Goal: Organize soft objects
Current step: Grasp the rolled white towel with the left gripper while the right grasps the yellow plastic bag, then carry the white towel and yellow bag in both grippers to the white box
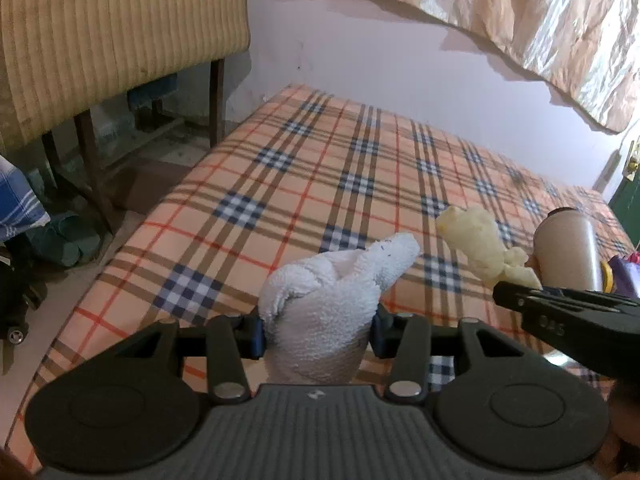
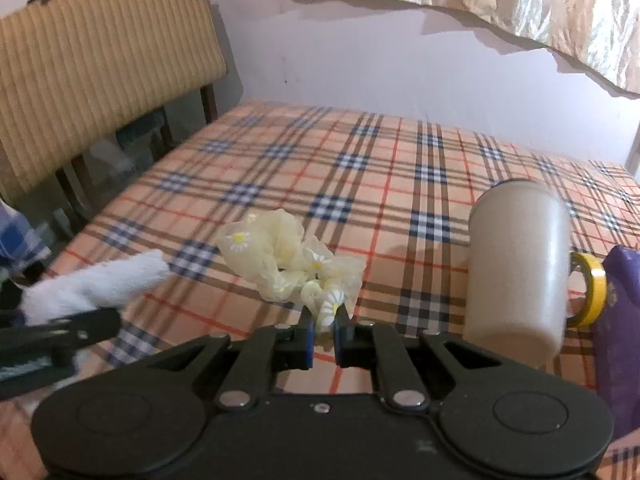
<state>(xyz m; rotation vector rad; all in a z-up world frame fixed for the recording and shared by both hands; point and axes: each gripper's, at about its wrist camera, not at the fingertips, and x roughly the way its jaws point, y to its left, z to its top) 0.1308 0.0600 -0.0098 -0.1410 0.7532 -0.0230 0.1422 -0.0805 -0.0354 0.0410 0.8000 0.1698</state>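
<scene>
Left fingers [image 1: 318, 330] clamp a white towel [image 1: 332, 304]; right fingers [image 2: 323, 330] pinch daisy-print cloth [image 2: 280, 260] beside a cup [image 2: 520, 268].

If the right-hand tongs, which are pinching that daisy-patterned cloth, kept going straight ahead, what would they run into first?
Probably only the plaid bedcover. The right tongs point downward past the yellow daisy cloth they grip. The beige tumbler stands off to the right, seemingly outside that line, though depth is hard to judge.
</scene>
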